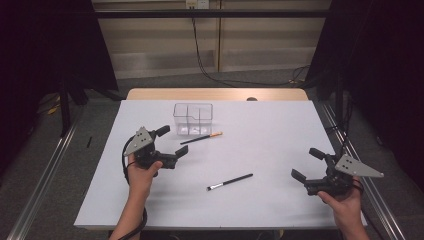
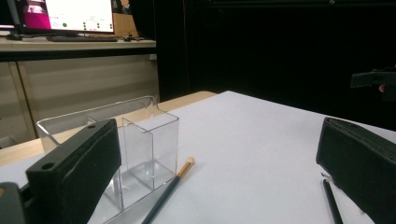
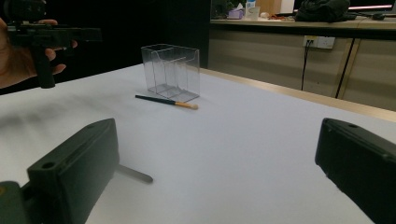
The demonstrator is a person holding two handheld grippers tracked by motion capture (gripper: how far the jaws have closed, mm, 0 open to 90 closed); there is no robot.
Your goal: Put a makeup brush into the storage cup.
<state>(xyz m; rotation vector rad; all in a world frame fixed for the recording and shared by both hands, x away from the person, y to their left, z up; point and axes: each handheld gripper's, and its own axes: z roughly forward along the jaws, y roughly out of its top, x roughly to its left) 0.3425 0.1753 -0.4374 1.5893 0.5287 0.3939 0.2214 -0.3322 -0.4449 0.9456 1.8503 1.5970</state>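
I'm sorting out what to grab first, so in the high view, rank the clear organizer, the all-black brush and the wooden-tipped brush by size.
1. Clear organizer, bulkiest by far.
2. All-black brush and wooden-tipped brush: they look about equal in length, too close to rank.

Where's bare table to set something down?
Free: the wide stretch between the clear organizer and the right gripper, and the near edge below the black brush. Crowded: around the left gripper, the organizer and the tan-tipped brush.
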